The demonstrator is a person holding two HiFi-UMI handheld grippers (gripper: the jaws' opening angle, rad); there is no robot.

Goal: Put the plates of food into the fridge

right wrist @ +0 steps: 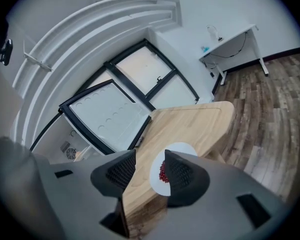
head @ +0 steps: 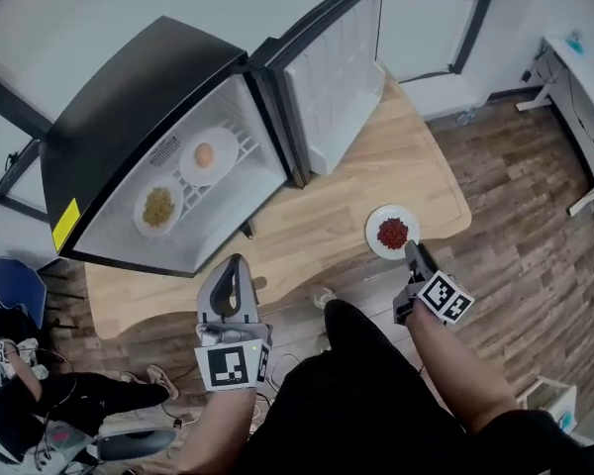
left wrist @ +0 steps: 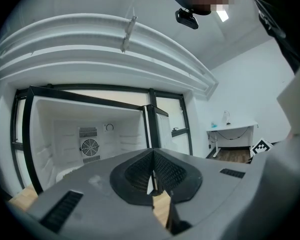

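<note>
Two plates already sit inside the open fridge [head: 129, 97], an egg plate [head: 223, 171] and a plate of yellowish food [head: 139, 216], so the step in hand looks like fetching the plate of red food [head: 375, 234], which lies on the wooden table [head: 376, 166] right of the fridge door [head: 332, 77]. The right gripper [head: 413, 250] hovers at that plate's near rim, jaws apart and not pressing on it. The left gripper [head: 234, 265], jaws together on nothing, waits in front of the fridge. The next move likely calls for closing on the rim and carrying the plate level
</note>
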